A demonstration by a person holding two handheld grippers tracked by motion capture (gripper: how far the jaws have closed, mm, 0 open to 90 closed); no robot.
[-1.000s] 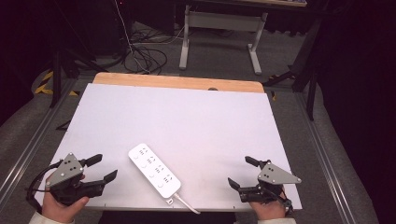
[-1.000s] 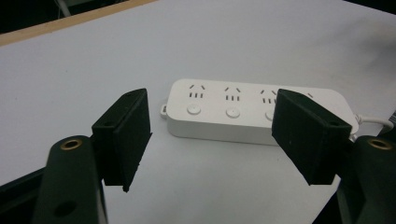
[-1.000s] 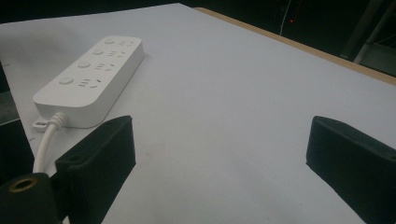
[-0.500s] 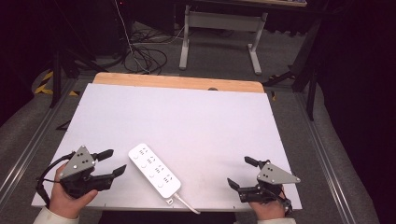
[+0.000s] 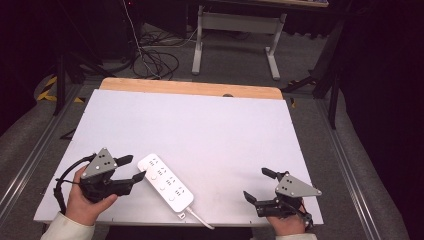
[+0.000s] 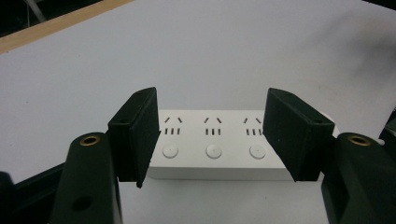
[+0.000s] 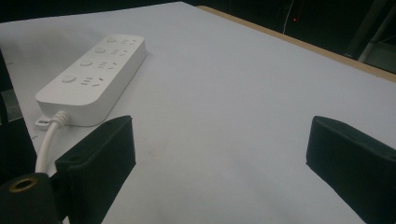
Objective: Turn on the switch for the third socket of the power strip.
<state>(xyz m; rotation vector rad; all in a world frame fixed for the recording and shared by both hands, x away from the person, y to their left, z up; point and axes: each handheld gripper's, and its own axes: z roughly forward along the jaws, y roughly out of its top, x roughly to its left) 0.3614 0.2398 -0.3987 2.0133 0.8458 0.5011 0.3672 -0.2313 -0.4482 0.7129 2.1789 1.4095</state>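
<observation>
High view: 1 power strip (image 5: pixel 165 182), 2 grippers w/ fingers apart.

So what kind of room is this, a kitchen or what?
Probably a lab or workshop, not a kitchen. A plain white table holds just a power strip, loose cables lie on the grey floor behind, and a metal desk frame stands there.

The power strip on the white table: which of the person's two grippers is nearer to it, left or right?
Left. The left gripper is open right at the far end of the power strip, one jaw tip at its edge. The right gripper, also open, sits apart from it, beyond the corded end.
</observation>
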